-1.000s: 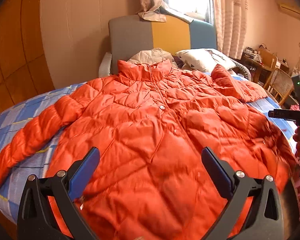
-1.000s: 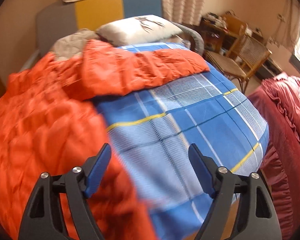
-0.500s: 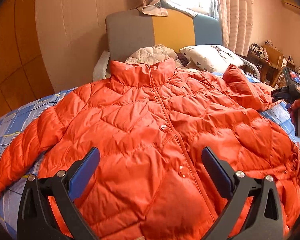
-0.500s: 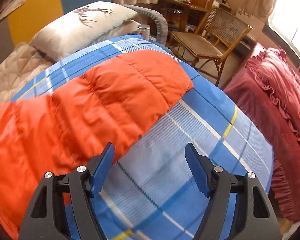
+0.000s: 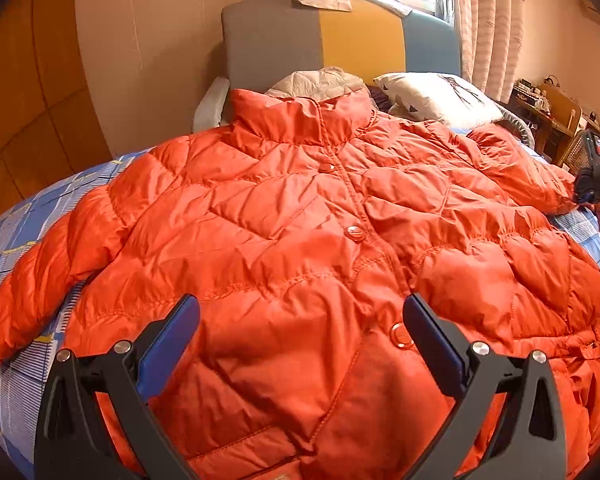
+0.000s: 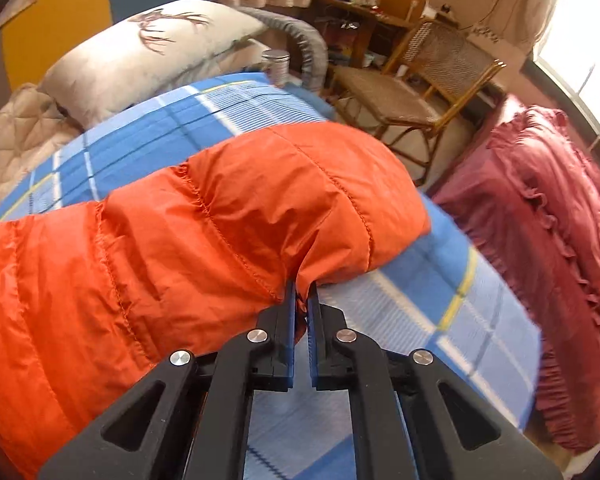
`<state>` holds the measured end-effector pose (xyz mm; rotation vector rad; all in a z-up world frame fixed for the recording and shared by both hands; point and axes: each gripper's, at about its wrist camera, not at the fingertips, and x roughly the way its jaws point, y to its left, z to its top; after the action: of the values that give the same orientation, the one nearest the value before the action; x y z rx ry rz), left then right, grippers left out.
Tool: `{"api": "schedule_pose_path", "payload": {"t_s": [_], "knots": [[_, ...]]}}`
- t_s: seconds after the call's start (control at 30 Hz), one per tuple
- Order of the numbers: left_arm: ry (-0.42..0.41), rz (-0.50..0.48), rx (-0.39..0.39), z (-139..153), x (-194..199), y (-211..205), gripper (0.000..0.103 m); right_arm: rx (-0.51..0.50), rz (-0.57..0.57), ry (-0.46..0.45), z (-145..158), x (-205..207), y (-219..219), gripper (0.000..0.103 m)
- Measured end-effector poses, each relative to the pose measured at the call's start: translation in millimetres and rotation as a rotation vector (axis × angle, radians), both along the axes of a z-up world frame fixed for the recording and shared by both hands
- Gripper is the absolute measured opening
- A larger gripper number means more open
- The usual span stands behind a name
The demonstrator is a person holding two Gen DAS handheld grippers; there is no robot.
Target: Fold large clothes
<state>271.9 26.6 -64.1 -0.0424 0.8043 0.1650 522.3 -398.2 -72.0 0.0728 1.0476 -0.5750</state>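
Right claw is pinching the cuff edge of the orange jacket's sleeve; left claw hovers spread over the jacket, laid flat on the bed. Slippery fabric in that shallow pinch could slide free mid-fold.

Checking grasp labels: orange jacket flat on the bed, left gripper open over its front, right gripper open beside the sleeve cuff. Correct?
Not quite. The right gripper is shut on the sleeve cuff, as the right wrist view shows. The rest holds: the orange jacket lies flat on the bed, and the left gripper is open over its front.
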Motion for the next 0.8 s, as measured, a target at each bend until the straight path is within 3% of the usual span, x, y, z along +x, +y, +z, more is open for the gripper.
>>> {"api": "schedule_pose_path", "payload": {"t_s": [0.23, 0.47, 0.67, 0.8], "knots": [[-0.007, 0.038, -0.007, 5.1, -13.0, 19.2, 0.101, -0.192, 0.178, -0.102, 52.6, -17.9, 59.0, 0.005], [-0.025, 0.078, -0.024, 12.3, -34.6, 41.5, 0.101, -0.232, 0.584, -0.22, 88.7, -42.2, 202.1, 0.005], [-0.035, 0.116, -0.061, 14.8, -52.8, 62.5, 0.101, -0.211, 0.975, -0.2, 74.0, -97.8, 343.1, 0.005], [-0.042, 0.134, -0.088, 16.9, -62.2, 76.9, 0.101, -0.142, 1.082, -0.15, 53.1, -125.8, 397.5, 0.005]]}}
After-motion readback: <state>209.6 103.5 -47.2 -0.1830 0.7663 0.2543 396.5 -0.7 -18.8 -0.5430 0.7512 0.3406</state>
